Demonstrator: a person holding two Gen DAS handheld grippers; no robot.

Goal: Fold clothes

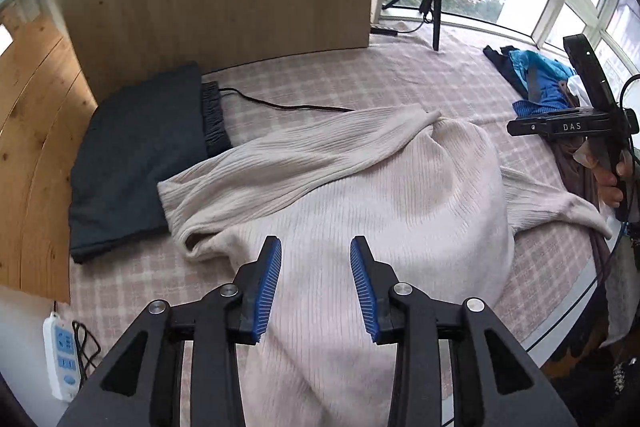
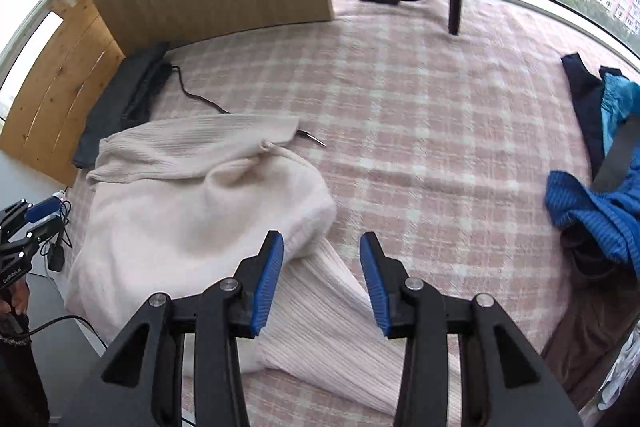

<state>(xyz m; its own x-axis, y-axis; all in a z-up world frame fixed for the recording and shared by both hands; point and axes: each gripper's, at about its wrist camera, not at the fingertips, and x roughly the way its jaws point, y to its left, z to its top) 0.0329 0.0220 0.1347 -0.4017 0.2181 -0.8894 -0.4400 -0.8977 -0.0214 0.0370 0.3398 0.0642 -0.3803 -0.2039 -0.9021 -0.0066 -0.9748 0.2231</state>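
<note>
Blanket [image 2: 420, 115]: pink-and-white plaid, soft pile, covers the platform.
Sweater [image 1: 360, 211]: cream ribbed knit, spread rumpled mid-blanket, one sleeve folded across, long axis running away from both tongs.
Left gripper [image 1: 316, 287]: released, over the hem.
Right gripper [image 2: 322, 283]: released, over the near sleeve.

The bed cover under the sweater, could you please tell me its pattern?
A pink and white plaid bed cover, clearest in the right wrist view.
</note>
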